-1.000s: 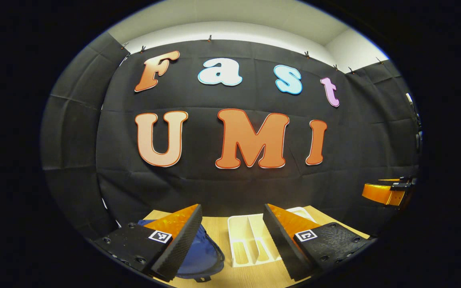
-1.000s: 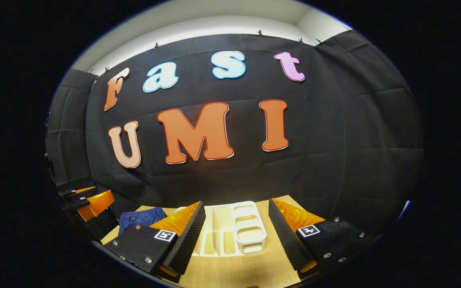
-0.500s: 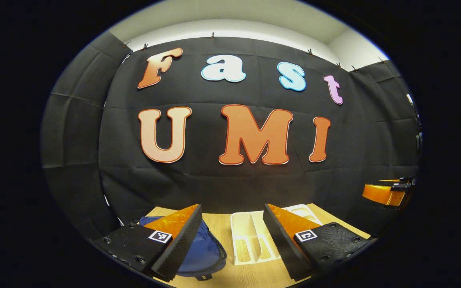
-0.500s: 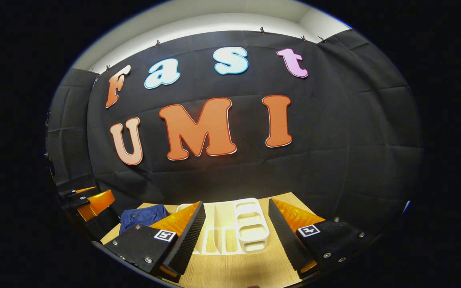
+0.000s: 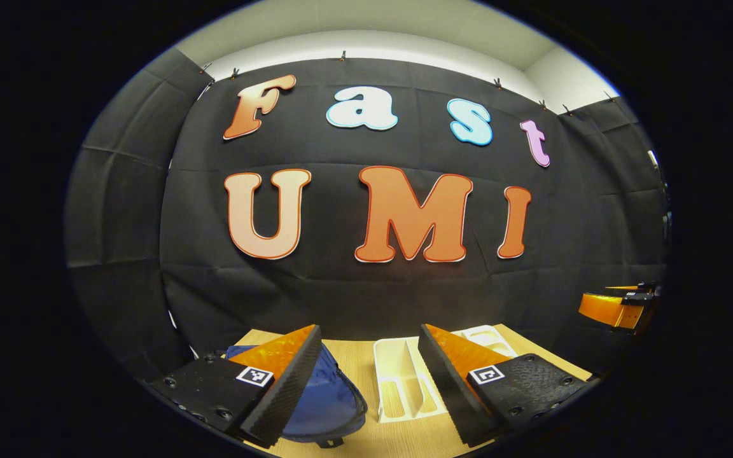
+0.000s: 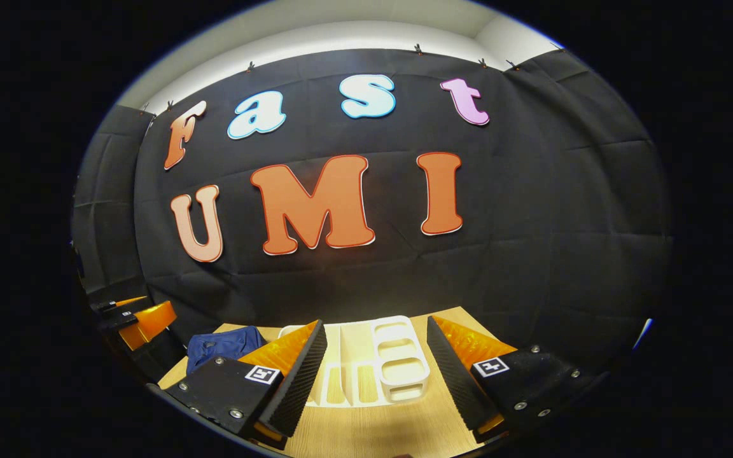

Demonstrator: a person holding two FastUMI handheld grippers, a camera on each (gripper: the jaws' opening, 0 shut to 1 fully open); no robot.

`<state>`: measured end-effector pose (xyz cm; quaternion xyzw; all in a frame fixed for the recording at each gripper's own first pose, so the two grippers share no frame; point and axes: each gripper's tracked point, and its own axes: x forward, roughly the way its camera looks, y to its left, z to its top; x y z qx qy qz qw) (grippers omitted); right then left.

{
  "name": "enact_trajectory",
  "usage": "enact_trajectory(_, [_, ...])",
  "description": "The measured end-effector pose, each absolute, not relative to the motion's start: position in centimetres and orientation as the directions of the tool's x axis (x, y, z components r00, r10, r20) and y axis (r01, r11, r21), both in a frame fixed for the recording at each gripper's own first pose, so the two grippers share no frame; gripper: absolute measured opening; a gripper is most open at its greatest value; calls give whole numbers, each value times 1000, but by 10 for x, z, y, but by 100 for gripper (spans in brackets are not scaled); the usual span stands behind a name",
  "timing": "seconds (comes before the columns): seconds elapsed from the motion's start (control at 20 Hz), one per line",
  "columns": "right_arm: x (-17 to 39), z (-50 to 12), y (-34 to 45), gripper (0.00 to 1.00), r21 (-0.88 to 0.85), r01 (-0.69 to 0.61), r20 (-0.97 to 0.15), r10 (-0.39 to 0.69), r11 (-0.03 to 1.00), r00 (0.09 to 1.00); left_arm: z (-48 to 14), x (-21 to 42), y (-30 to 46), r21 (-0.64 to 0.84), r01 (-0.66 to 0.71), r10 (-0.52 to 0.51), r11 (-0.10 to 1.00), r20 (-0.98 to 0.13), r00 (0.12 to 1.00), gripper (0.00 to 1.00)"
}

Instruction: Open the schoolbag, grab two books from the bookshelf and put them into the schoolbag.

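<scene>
Here both tools, left tool (image 5: 369,381) and right tool (image 6: 376,381), hang level above the light wooden bench (image 6: 373,432), fingers spread apart, gripping nothing; blue fabric schoolbag (image 5: 331,397) beside white plastic bookshelf (image 6: 398,369).

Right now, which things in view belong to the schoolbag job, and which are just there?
Job:
- blue schoolbag, lying on the table
- white bookshelf, no books visible in it
- left gripper, jaws open
- right gripper, jaws open

Just there:
- wooden table
- black cloth wall
</scene>
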<state>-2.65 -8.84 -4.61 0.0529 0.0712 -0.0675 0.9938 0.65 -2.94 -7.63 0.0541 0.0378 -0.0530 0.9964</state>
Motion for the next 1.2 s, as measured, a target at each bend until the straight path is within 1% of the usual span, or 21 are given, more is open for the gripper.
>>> enact_trajectory(0.1, [-24, -48, -90, 94, 99, 163, -157, -146, 982, 977, -77, 10, -27, 107, 116, -107, 987, -85, 991, 95])
enact_trajectory(0.15, [-24, -47, -90, 94, 107, 172, -157, -154, 979, 976, -77, 12, -28, 105, 122, -113, 987, -88, 990, 100])
enact_trajectory(0.2, [-24, -46, -89, 94, 115, 178, -156, -159, 977, 975, -77, 14, -28, 100, 128, -120, 987, -88, 989, 100])
enact_trajectory(0.25, [-23, -45, -88, 94, 118, 183, -155, -163, 976, 974, -77, 17, -27, 97, 133, -125, 986, -86, 988, 96])
enact_trajectory(0.3, [-23, -48, -89, 94, 117, 191, -157, -171, 975, 973, -77, 19, -26, 97, 135, -127, 986, -88, 988, 96])
enact_trajectory(0.35, [-23, -48, -88, 94, 114, 194, -158, -175, 974, 972, -77, 20, -25, 98, 136, -127, 986, -91, 988, 100])
enact_trajectory(0.4, [-23, -49, -87, 94, 111, 196, -160, -177, 974, 971, -77, 20, -25, 98, 139, -130, 985, -91, 987, 96])
enact_trajectory(0.7, [-19, -45, -80, 94, 103, 198, -151, -182, 975, 972, -71, 24, -22, 116, 140, -132, 983, -74, 989, 95])
enact_trajectory(0.75, [-18, -43, -80, 94, 103, 197, -147, -181, 975, 973, -69, 25, -23, 114, 141, -134, 983, -70, 989, 100])
enact_trajectory(0.85, [-15, -41, -79, 94, 102, 197, -142, -182, 975, 973, -67, 27, -25, 115, 145, -138, 983, -66, 988, 100])
enact_trajectory(0.9, [-14, -41, -78, 94, 100, 195, -142, -180, 976, 973, -69, 28, -26, 117, 147, -140, 982, -68, 988, 95])
enact_trajectory(1.1, [-13, -42, -75, 94, 87, 187, -140, -174, 979, 975, -72, 31, -30, 118, 157, -148, 981, -79, 986, 95])
enact_trajectory(1.15, [-12, -41, -73, 94, 83, 182, -137, -169, 980, 976, -73, 31, -31, 118, 159, -150, 980, -80, 985, 96])
enact_trajectory(1.2, [-11, -42, -72, 94, 78, 178, -135, -166, 981, 977, -74, 31, -31, 118, 161, -152, 980, -83, 985, 100])
